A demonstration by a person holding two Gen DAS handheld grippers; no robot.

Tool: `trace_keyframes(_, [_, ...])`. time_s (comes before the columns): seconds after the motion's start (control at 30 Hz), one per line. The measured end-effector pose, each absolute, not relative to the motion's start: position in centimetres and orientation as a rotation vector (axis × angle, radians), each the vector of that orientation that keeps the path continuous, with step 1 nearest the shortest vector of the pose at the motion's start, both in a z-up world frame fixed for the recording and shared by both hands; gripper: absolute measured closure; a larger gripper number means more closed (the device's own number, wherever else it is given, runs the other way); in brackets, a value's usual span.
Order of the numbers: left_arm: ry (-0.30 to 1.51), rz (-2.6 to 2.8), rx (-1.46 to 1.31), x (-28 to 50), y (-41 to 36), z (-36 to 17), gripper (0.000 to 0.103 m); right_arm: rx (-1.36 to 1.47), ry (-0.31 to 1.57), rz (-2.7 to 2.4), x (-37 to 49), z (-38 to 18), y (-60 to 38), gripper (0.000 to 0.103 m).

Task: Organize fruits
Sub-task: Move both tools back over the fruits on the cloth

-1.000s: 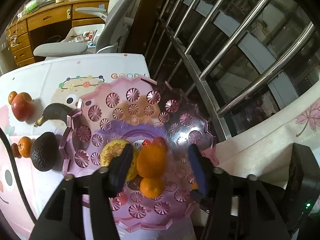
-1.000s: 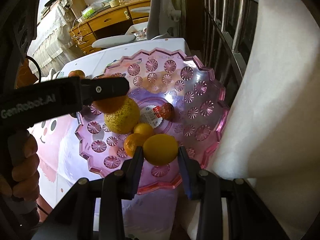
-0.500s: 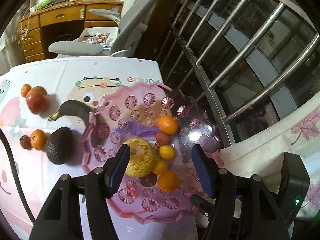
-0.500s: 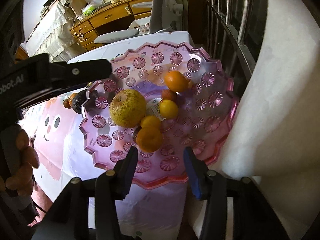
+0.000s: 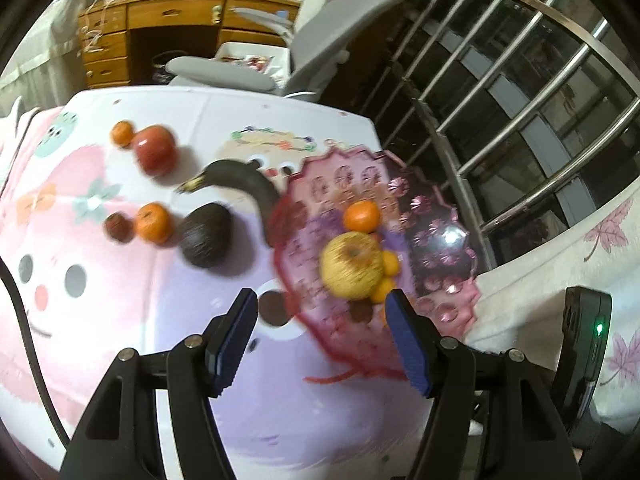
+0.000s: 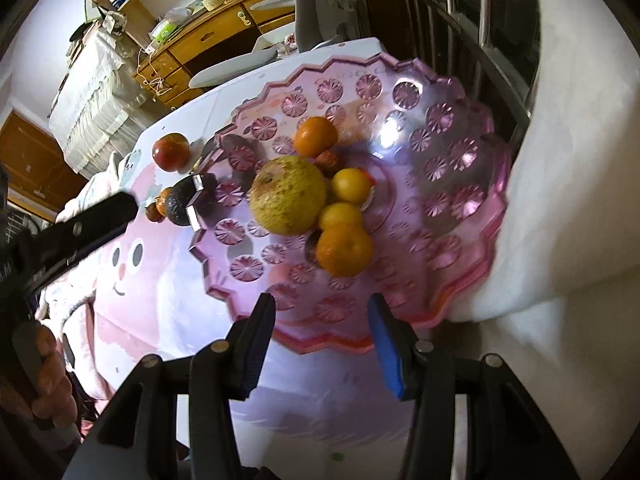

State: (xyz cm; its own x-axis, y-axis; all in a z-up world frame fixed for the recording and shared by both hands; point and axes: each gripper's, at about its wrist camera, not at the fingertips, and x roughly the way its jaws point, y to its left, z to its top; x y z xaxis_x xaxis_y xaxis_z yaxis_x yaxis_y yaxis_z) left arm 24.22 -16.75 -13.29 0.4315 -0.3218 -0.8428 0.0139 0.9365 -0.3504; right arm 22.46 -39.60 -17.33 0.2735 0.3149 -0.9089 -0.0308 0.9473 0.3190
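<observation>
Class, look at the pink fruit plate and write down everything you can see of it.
The pink plate looks like translucent moulded plastic with a zigzag scalloped rim and rows of pressed starburst rosettes. It sits upright on the cartoon tablecloth, its right side against white cloth. It holds a large yellow pear-like fruit, two oranges and several smaller yellow and red fruits. No gripper touches it; both sets of jaws are open.

Both wrist views look down from the near side, sharing the pink plate (image 5: 436, 216) (image 6: 460, 168); the right sits closer.
</observation>
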Motion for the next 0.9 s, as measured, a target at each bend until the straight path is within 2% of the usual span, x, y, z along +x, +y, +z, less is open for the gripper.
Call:
trace_keyframes(0.4, [1.132,-0.198,-0.326,19.8,-8.1,-12.4,0.038,0.385,1.274,0.147,20.6,-16.6,-35.0,0.055])
trace_keyframes(0.9, [1.184,-0.260,-0.200,18.8,2.7,-11.7,0.038,0.576,1.216,-0.008,17.1,-16.6,-26.3,0.055])
